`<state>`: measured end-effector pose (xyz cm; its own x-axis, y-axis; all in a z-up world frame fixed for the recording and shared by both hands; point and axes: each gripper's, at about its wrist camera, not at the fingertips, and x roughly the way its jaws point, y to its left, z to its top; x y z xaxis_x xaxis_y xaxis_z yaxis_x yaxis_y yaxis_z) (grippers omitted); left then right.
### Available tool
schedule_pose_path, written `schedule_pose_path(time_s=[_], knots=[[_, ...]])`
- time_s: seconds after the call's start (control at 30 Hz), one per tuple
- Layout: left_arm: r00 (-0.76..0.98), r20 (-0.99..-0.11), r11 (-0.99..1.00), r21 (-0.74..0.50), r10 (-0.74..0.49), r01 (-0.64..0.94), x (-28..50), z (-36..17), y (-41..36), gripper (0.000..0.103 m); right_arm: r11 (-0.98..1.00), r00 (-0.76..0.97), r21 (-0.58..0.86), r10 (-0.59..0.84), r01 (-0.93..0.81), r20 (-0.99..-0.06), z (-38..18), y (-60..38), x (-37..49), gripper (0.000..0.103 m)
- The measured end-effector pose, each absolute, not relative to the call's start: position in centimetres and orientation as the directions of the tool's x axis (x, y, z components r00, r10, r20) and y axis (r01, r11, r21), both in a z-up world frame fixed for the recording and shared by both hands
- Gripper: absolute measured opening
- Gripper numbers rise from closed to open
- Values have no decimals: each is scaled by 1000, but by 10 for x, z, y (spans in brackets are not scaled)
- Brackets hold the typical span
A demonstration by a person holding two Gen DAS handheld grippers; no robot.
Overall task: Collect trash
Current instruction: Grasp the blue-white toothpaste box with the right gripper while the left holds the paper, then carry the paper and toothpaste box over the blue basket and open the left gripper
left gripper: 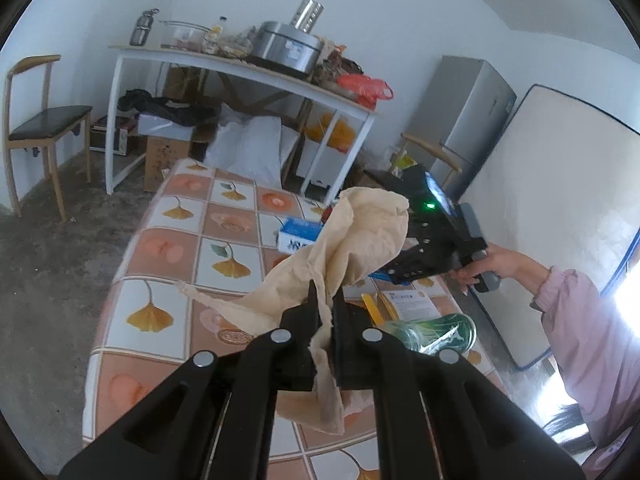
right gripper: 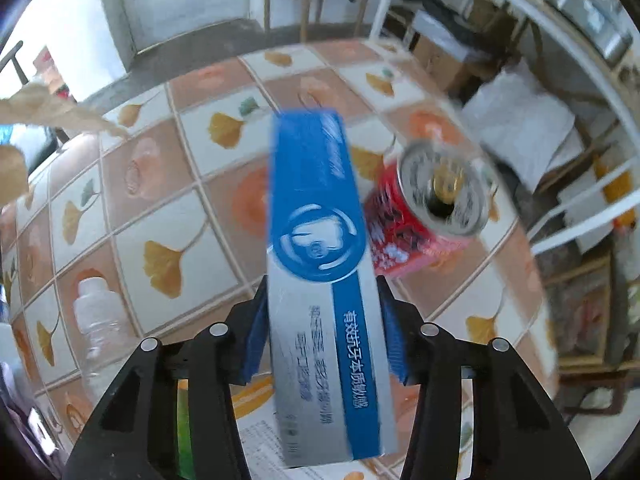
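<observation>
My left gripper (left gripper: 325, 292) is shut on a crumpled beige paper bag (left gripper: 360, 232), which hangs above the tiled-pattern tablecloth (left gripper: 160, 248). A corner of that bag (right gripper: 52, 112) shows at the left of the right wrist view. My right gripper (right gripper: 322, 284) has a long blue and white toothpaste box (right gripper: 316, 208) between its blue pads (right gripper: 256, 332), which press on both long sides. In the left wrist view a hand (left gripper: 496, 264) holds the right gripper's body behind the bag, and the box (left gripper: 296, 236) peeks out. A red can (right gripper: 424, 208) stands just right of the box.
A clear plastic bottle (right gripper: 100, 320) lies on the table at the left. A green-printed clear cup (left gripper: 436, 332) and a leaflet (left gripper: 412, 304) lie near the right edge. Beyond stand a white table (left gripper: 224, 64) loaded with pots, a chair (left gripper: 44, 120), a fridge (left gripper: 468, 120) and a mattress (left gripper: 552, 200).
</observation>
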<state>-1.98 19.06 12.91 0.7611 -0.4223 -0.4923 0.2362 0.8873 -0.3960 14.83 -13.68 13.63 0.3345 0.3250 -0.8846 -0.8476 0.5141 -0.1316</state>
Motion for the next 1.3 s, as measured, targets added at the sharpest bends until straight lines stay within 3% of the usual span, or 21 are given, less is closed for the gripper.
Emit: schedule_pose_path(time_s=[0.23, 0.37, 0.43, 0.53, 0.63, 0.73, 0.87, 0.97, 1.13, 1.3], knots=[[717, -546, 883, -417, -433, 216, -29, 133, 182, 5, 569, 286, 2, 417, -822, -863, 166, -168, 142, 44], [700, -542, 869, -432, -464, 241, -41, 133, 169, 5, 592, 224, 207, 571, -779, -790, 176, -208, 127, 44], [689, -518, 842, -468, -508, 269, -49, 139, 159, 5, 597, 225, 386, 702, -703, -676, 186, -249, 120, 44], [670, -494, 815, -482, -555, 321, -61, 151, 139, 5, 504, 283, 638, 861, -582, -422, 190, -328, 93, 44], [607, -463, 753, -520, -646, 403, -75, 166, 107, 5, 385, 386, 756, 903, -529, -190, 179, -403, 38, 44], [455, -440, 631, -586, -774, 507, -93, 171, 51, 5, 389, 487, 783, 864, -485, -127, 154, -458, -31, 44], [201, -458, 479, -645, -866, 595, -119, 156, -43, 5, 513, 664, 798, 720, -316, -200, 107, -529, -133, 44], [23, -537, 421, -632, -843, 651, -144, 131, -126, 5, 596, 782, 797, 540, -94, -312, 68, -580, -210, 44], [-152, -734, 411, -525, -662, 745, -193, 58, -262, 5, 580, 854, 803, 341, 138, -393, 2, -636, -319, 44], [-213, -904, 386, -359, -371, 850, -235, -48, -380, 5, 528, 826, 798, 282, 291, -488, -54, -640, -373, 44]])
